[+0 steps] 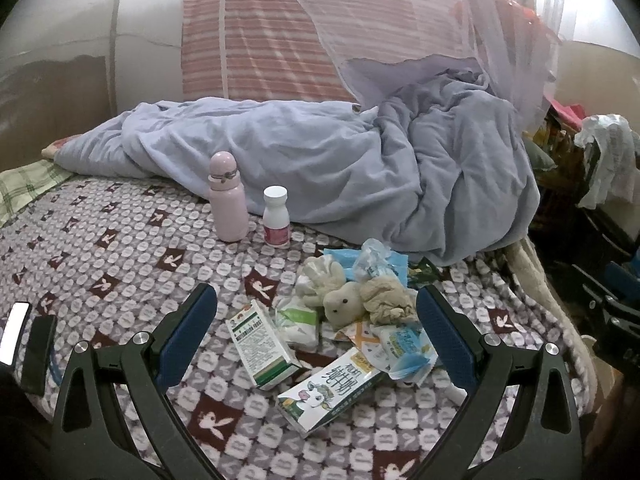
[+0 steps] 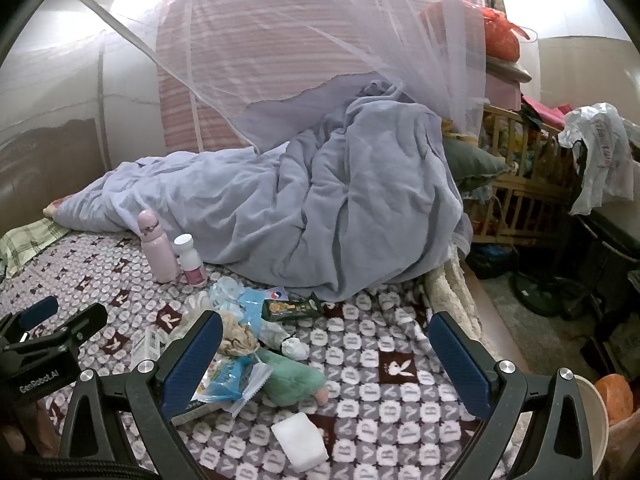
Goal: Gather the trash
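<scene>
A heap of trash lies on the patterned bed cover: a milk carton [image 1: 332, 394], a green-and-white box [image 1: 260, 350], blue wrappers [image 1: 408, 350], crumpled tissues [image 1: 386, 300] and a small plush [image 1: 342, 306]. My left gripper [image 1: 316, 312] is open and empty, its jaws standing on either side of the heap. My right gripper [image 2: 326, 334] is open and empty above the cover; the heap lies at its left finger [image 2: 192, 360]. There I see a blue wrapper [image 2: 224, 376], a green plush [image 2: 296, 380], a white block [image 2: 300, 440] and a dark green packet [image 2: 292, 308].
A pink bottle [image 1: 228, 198] and a white pill bottle [image 1: 276, 216] stand upright behind the heap. A crumpled lilac duvet [image 1: 360, 168] fills the back of the bed. A phone [image 1: 16, 332] lies at the left. The bed edge, a wooden crib [image 2: 520, 184] and a bucket [image 2: 600, 412] are to the right.
</scene>
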A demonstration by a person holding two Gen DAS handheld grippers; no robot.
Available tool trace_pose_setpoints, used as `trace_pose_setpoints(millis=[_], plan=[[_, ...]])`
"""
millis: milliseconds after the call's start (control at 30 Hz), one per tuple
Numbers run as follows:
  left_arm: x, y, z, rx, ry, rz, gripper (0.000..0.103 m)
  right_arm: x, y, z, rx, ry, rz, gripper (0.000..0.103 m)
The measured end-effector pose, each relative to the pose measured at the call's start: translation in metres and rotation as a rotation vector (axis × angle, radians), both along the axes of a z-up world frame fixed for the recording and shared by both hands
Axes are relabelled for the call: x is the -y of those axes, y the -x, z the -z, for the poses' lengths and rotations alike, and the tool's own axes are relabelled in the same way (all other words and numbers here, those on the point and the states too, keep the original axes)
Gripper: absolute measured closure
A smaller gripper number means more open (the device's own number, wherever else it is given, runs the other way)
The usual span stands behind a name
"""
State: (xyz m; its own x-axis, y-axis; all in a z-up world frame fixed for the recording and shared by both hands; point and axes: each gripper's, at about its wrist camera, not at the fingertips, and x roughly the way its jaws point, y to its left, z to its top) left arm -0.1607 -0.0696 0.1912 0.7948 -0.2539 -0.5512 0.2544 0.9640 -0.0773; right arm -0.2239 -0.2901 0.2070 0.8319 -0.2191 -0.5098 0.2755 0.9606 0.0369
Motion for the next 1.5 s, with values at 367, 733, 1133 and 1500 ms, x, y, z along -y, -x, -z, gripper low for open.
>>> trace_pose_setpoints(millis=[367,733,1133,1500], plan=[[0.004,0.001,0.003,0.002,-0.014,-0.007,0.003,0.005,0.002,0.001,-0.014,-0.005,0.007,0.001],[0.007,0.002,0.003,0.018,-0.054,-0.032,0.003,0.011,0.003,0.003,-0.013,-0.033,0.001,0.001],[0.003,0.0,0.009,0.001,-0.057,-0.044,0.003,0.005,0.0,0.007,-0.038,-0.025,-0.009,0.001],[0.0,-0.002,0.013,-0.012,-0.056,-0.046,0.003,0.002,-0.003,0.012,-0.051,-0.026,-0.024,0.001]])
